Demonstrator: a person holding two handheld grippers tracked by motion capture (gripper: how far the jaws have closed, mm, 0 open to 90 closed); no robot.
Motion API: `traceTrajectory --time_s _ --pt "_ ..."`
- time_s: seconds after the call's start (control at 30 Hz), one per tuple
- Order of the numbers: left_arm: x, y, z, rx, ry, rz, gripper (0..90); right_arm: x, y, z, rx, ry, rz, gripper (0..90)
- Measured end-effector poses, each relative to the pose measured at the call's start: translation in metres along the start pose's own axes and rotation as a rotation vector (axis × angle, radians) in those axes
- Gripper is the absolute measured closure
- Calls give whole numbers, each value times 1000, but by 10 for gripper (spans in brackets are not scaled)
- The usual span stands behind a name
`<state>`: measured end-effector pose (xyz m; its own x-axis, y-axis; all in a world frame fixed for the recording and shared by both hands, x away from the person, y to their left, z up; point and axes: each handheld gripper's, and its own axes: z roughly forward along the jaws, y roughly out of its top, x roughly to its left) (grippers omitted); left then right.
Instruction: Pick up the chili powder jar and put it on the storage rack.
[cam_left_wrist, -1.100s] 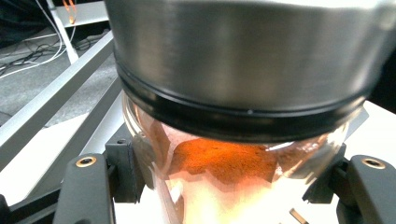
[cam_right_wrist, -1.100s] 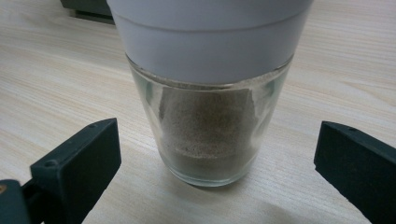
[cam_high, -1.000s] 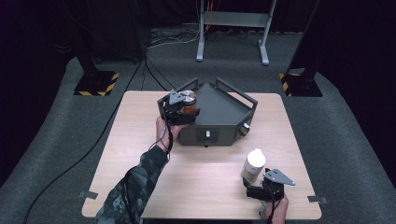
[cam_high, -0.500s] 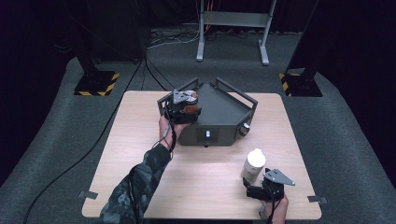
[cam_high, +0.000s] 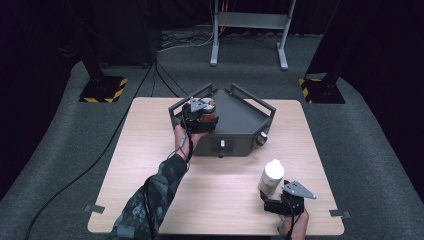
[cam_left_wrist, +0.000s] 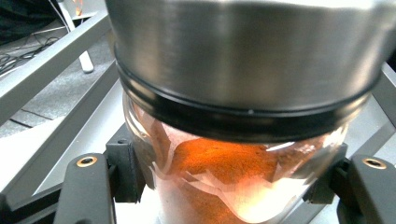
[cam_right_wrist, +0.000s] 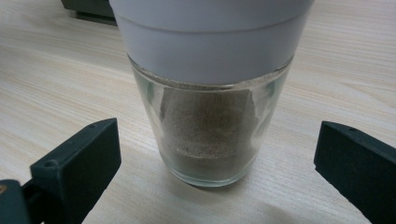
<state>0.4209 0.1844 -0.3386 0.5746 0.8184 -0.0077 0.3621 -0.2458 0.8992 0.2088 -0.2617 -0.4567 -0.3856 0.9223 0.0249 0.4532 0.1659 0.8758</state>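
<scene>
My left gripper (cam_high: 202, 112) is shut on a glass spice jar (cam_high: 209, 118) of orange powder with a metal lid. It holds the jar at the left corner of a dark grey railed tray (cam_high: 242, 122). In the left gripper view the jar (cam_left_wrist: 233, 154) is very close, with both black jaws pressed on its glass sides. A glass jar (cam_high: 272, 176) with a white cap stands on the wooden table near the front right. In the right gripper view this jar (cam_right_wrist: 210, 135) holds grey-brown powder. My right gripper (cam_right_wrist: 215, 172) is open, its jaws on either side of the jar and clear of it.
The tray's grey rails (cam_left_wrist: 51, 60) run behind the orange jar. It has a knob (cam_high: 222, 145) on its front face. The light wooden table (cam_high: 150, 165) stands on grey carpet, with black stands and cables beyond it.
My left gripper has edged slightly to the right with the orange jar. The right gripper and the white-capped jar have not moved.
</scene>
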Motion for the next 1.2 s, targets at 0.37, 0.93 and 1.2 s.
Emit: traceTrajectory --time_s 0.37,0.93,1.2 --pt "-1 -4 6 4 -7 18 319 0 1 0 4 0 -1 0" --pt "4 1 8 23 -28 5 317 1 0 0 -1 -3 0 0" --pt "7 11 7 60 -46 -22 277 -1 0 0 -2 3 4 0"
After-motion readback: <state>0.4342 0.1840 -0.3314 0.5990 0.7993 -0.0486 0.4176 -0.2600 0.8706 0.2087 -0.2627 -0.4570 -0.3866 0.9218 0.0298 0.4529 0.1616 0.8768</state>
